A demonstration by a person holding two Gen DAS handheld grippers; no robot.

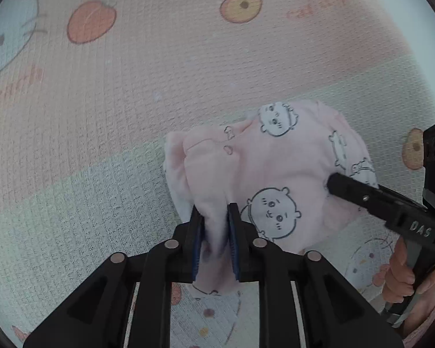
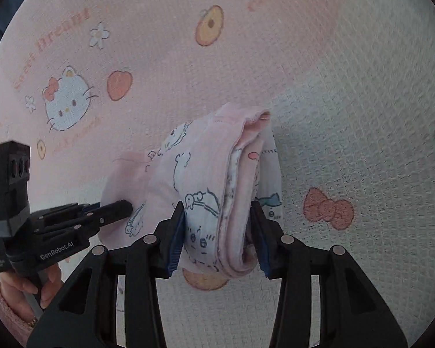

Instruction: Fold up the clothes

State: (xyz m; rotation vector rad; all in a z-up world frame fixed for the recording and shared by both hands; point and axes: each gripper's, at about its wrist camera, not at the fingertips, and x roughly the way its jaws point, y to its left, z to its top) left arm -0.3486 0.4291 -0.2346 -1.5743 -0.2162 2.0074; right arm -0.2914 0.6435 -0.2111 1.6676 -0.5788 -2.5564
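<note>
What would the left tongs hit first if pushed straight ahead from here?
Nothing new: the left tongs are shut on the pink garment, so its bunched fabric lies directly ahead, with the patterned mat probably beyond.

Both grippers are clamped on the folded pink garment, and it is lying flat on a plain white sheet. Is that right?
Not quite. Both the left gripper and the right gripper are shut on the pink garment, but the sheet under it is not plain white: it is pink and pale green with cartoon cats, fruit and bows. The right wrist view shows the print best.
</note>
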